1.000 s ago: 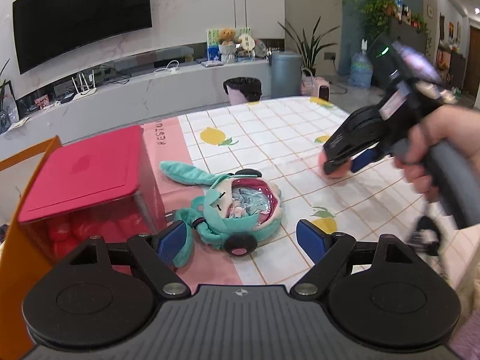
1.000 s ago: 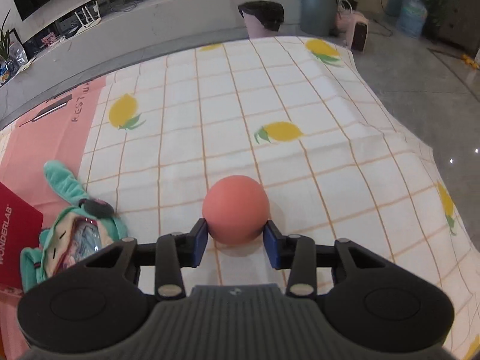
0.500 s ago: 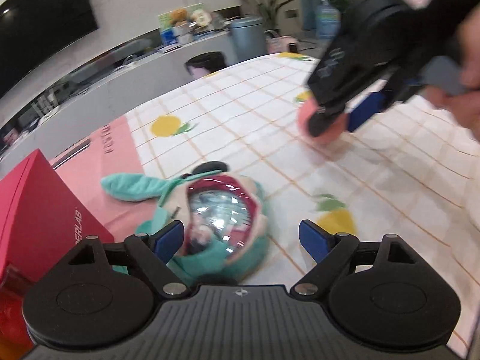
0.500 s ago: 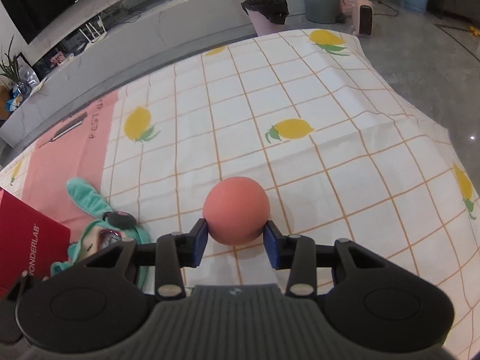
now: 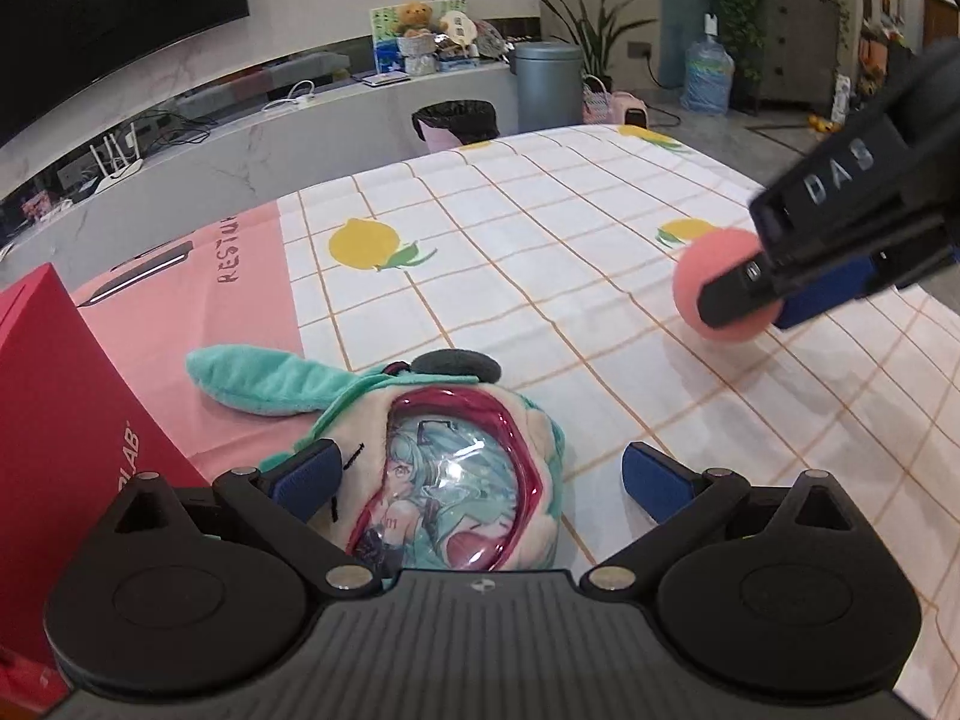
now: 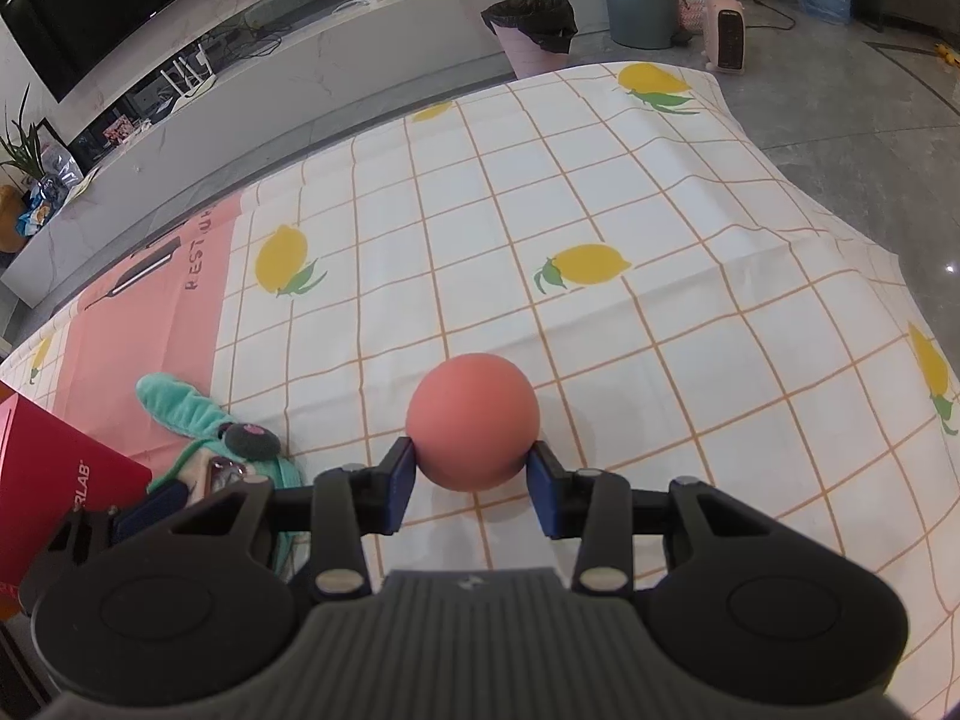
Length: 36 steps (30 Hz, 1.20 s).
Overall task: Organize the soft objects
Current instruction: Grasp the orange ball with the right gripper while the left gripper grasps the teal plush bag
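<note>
A teal plush pouch [image 5: 444, 456] with a clear window showing a cartoon figure lies on the lemon-print tablecloth [image 5: 510, 252]. My left gripper [image 5: 480, 468] hangs over it with its jaws wide open, one on each side. The left pad [image 5: 306, 474] is at the plush's edge and the right pad stands clear of it. My right gripper [image 6: 473, 474] is shut on a pink foam ball [image 6: 473, 420], held just above the cloth. The left wrist view shows that ball [image 5: 714, 276] at the right in the right gripper [image 5: 750, 300]. In the right wrist view the plush [image 6: 180, 414] is at lower left.
A red box [image 5: 66, 420] stands close on the left of the plush and also shows in the right wrist view, red box [image 6: 54, 480]. The table's far and right edges [image 6: 810, 192] drop to a grey floor. A pink bin [image 6: 531, 30] stands beyond the table.
My left gripper has come forward and down until its jaws straddle the plush. The right gripper has kept the ball in about the same spot.
</note>
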Tool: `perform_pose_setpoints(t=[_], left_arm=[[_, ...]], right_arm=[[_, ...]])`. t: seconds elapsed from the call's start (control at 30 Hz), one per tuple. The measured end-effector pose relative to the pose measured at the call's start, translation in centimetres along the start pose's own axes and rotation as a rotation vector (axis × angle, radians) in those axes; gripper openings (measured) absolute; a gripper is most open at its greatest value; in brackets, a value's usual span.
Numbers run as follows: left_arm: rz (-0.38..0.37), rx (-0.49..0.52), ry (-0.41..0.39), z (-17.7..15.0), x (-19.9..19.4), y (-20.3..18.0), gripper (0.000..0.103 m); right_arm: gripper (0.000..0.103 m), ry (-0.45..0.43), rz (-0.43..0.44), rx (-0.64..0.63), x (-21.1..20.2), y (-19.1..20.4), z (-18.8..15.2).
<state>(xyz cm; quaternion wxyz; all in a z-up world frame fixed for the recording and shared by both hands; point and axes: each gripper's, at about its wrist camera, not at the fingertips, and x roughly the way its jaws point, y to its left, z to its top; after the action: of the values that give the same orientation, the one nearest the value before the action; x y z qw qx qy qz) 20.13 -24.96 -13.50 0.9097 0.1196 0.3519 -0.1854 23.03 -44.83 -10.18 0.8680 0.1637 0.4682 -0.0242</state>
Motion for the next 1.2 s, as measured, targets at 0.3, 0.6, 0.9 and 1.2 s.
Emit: perform_pose_setpoints(t=[0.3,0.6,0.9,1.2], left_arm=[[0.044,0.015,0.013,0.1,-0.7,0.1,0.083],[-0.113,0.072,0.018,-1.5,-3.6,0.0,0.071],[-0.331,0.379,-0.065,-4.7,-8.6,-3.0,0.098],[-0.345,0.211,0.064,-2.9,-5.1,-1.2,0.103]], right_arm=[[0.040,0.006,-0.001,-0.023,0.1,0.3,0.0],[0.040,0.010,0.003,-0.038,0.1,0.5,-0.1],[0.040,0.019,-0.001,-0.041,0.1,0.5,-0.2],[0.041,0.033,-0.008,-0.026,0.5,0.5,-0.2]])
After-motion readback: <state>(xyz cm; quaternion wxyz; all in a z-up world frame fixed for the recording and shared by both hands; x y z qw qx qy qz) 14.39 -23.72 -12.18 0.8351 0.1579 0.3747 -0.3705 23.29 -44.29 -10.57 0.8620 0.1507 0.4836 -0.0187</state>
